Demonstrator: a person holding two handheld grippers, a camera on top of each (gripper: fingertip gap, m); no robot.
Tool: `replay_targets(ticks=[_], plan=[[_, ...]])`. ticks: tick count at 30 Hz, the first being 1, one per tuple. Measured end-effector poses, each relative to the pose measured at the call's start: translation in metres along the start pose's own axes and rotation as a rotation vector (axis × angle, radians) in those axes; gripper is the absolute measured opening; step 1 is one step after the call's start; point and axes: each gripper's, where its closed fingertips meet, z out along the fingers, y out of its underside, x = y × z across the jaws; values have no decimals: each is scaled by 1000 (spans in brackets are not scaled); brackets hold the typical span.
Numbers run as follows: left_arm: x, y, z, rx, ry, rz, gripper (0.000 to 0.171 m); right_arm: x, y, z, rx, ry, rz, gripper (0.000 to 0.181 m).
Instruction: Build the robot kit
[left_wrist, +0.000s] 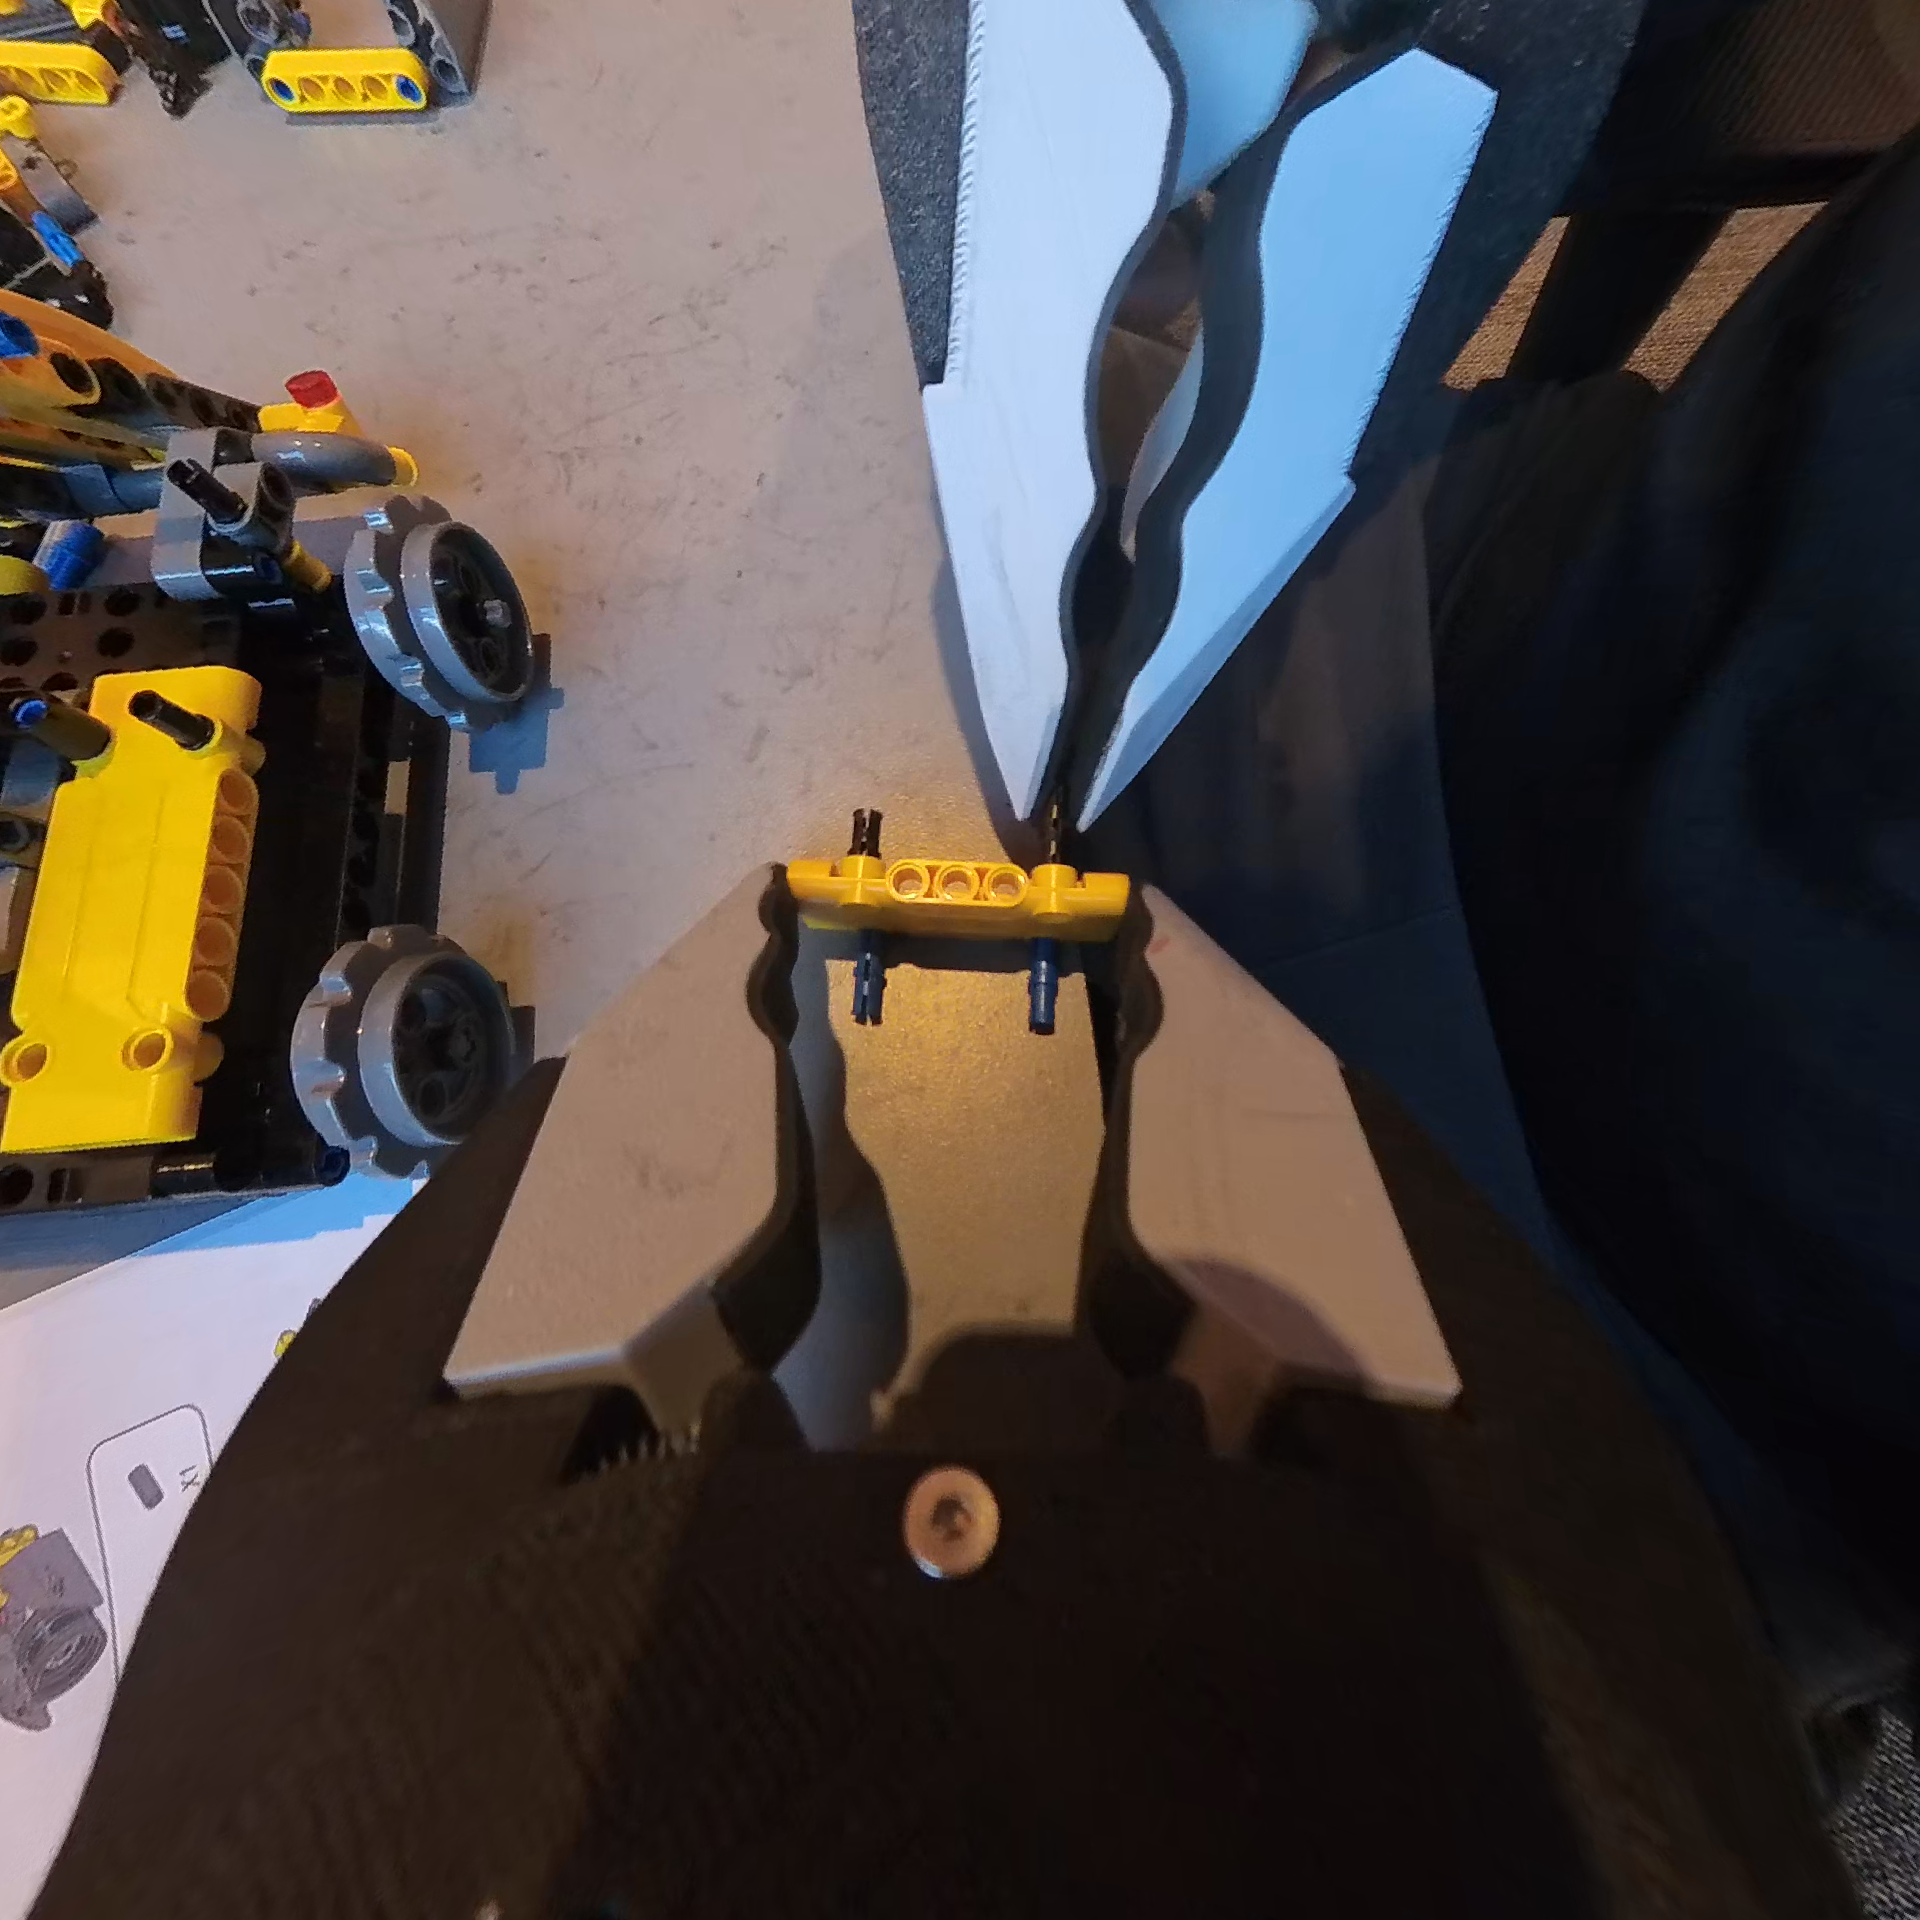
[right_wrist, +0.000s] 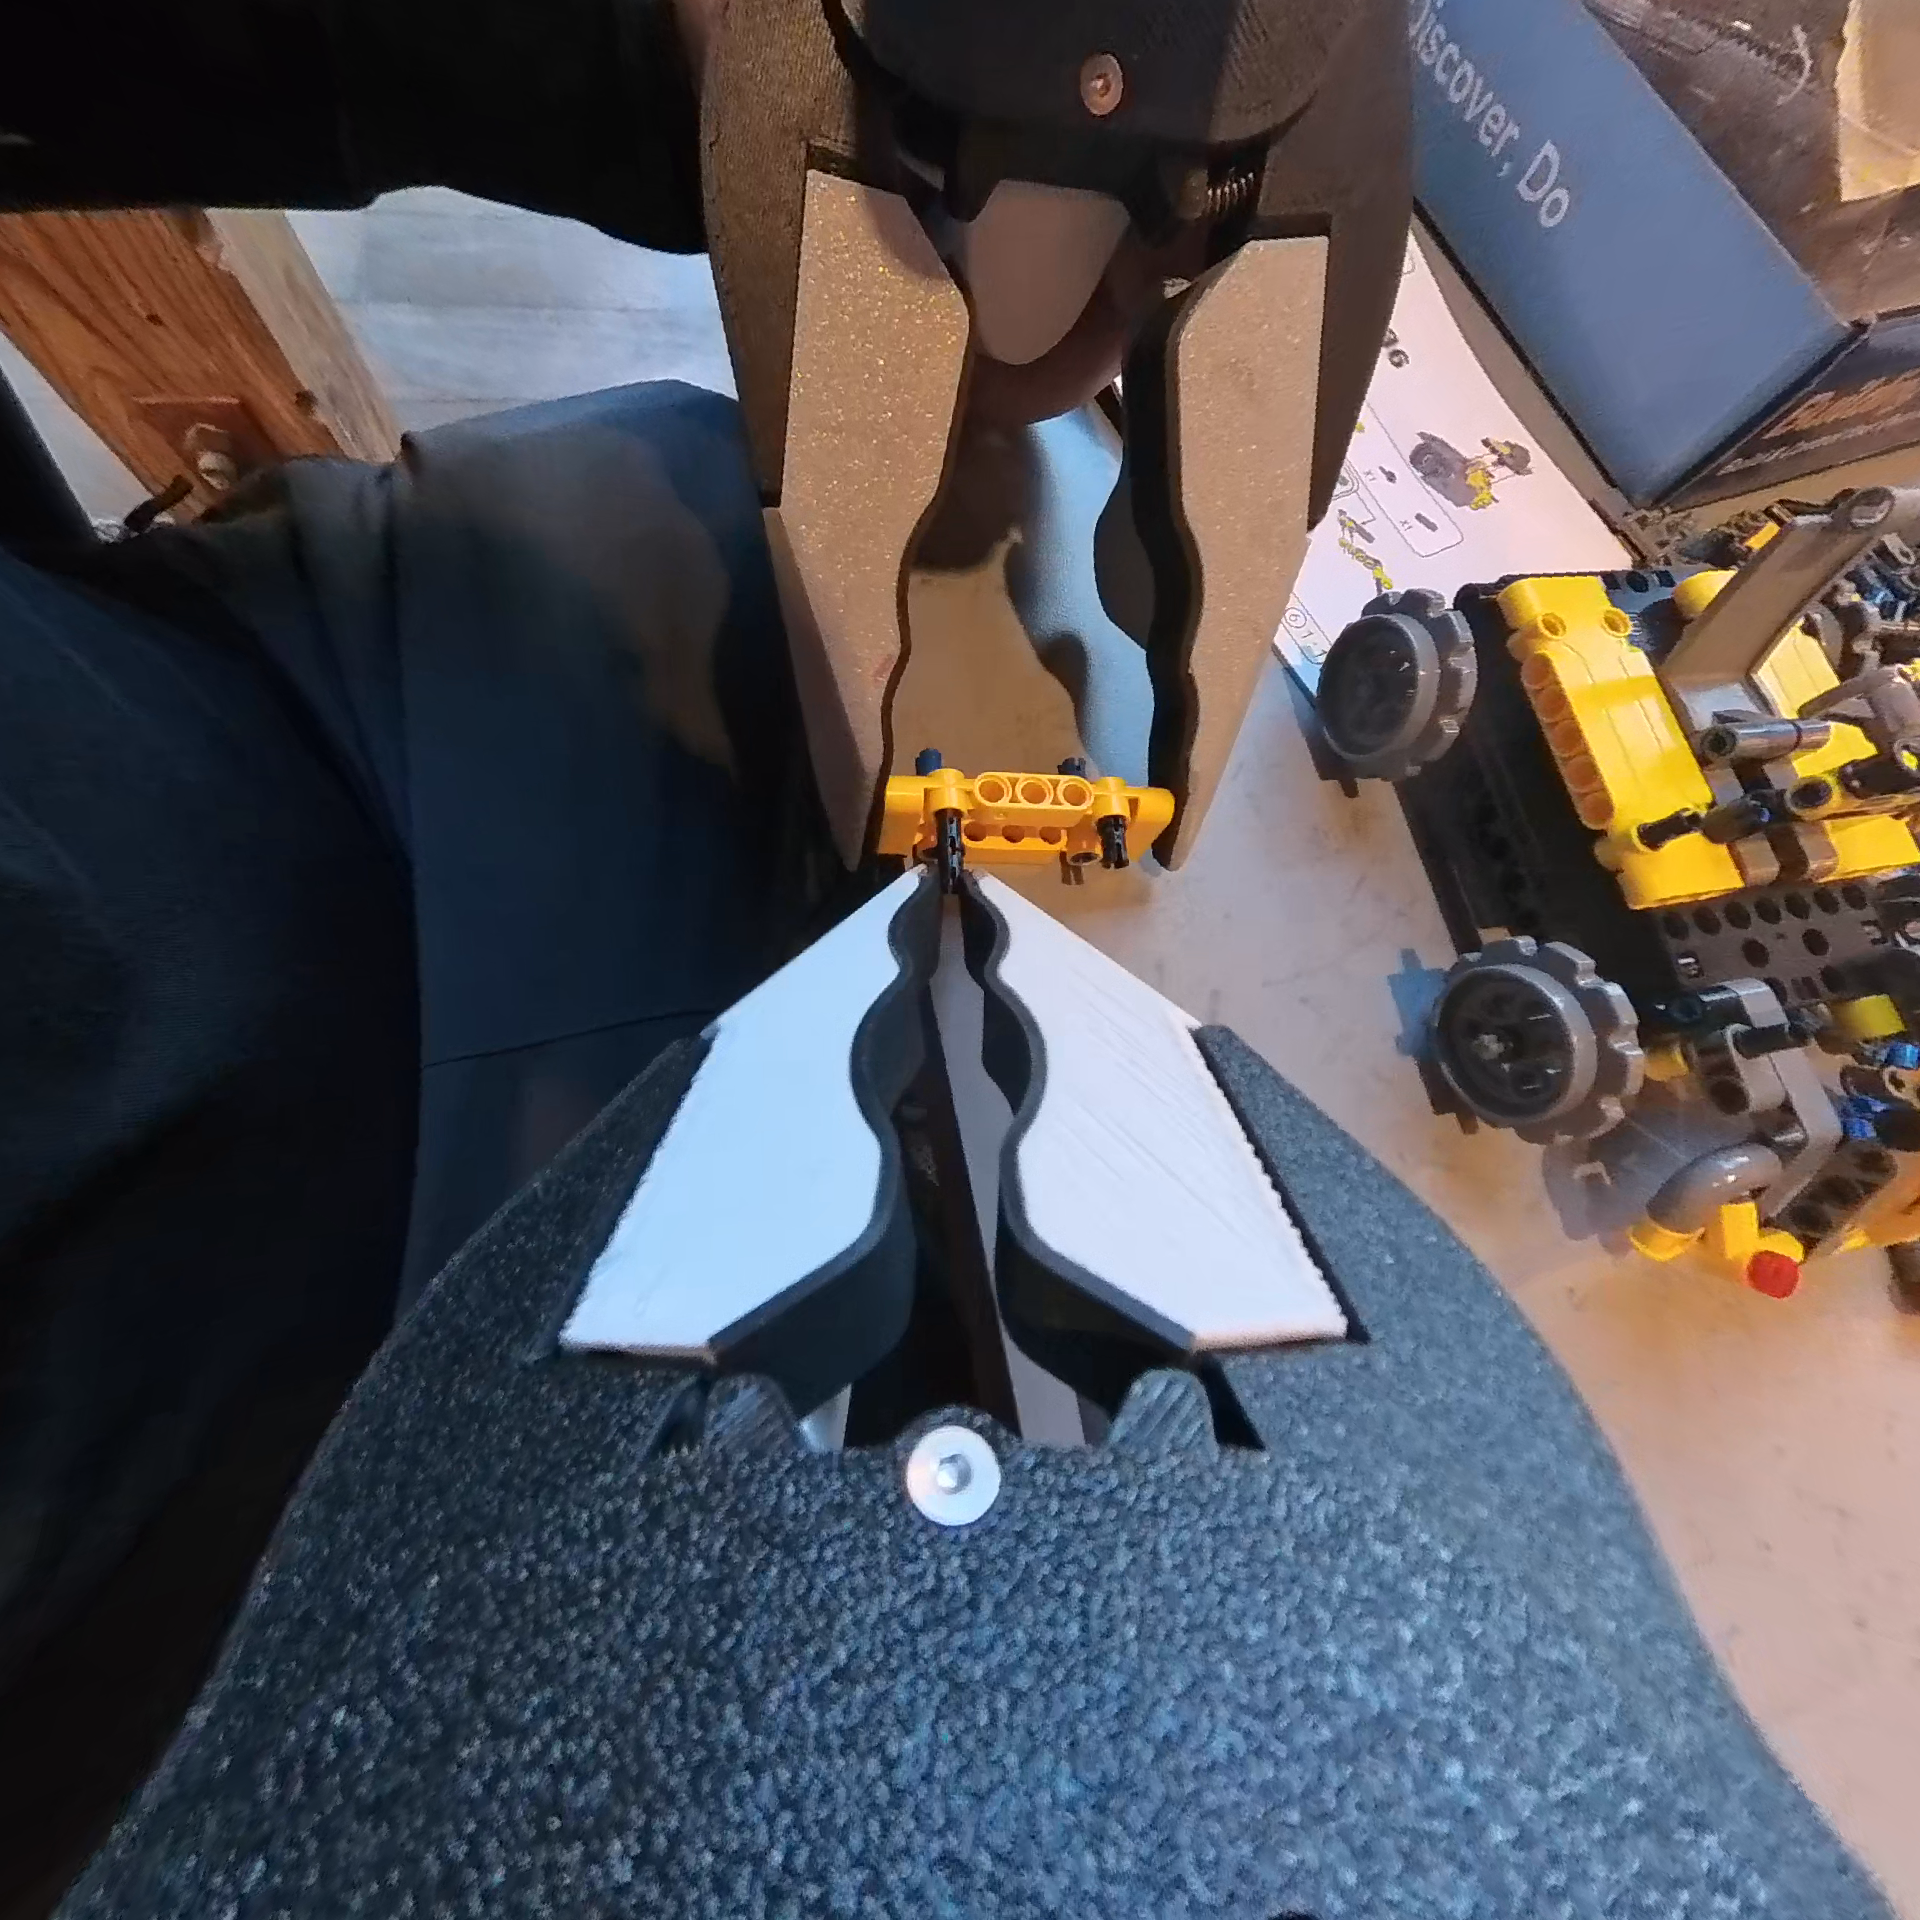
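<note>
Yellow beam (left_wrist: 957, 891) clamped in left tongs (left_wrist: 951, 904), right tongs (right_wrist: 948, 878) pinching half-hidden black pin (right_wrist: 947, 831)

A: What does the left gripper (left_wrist: 956, 904) look like?
B: Matte black body, one silver screw (left_wrist: 951, 1522) in the middle, two grey fingers (left_wrist: 665, 1132) with wavy black inner pads.
A: And the right gripper (right_wrist: 948, 883)?
B: Black speckled shell, the same silver screw (right_wrist: 952, 1475), white ribbed fingers (right_wrist: 774, 1153) lined with wavy black pads. The person wears dark clothing (right_wrist: 260, 831).
</note>
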Motion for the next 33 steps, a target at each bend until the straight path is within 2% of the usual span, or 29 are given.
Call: replay_targets(ticks=[17,33], plan=[[-1,1,-1,0,-9,-9,61,0,-2,0,16,6,12,3],[0,1,-2,1,3,1,60,-1,-2,1,-29,-135,-215,3]])
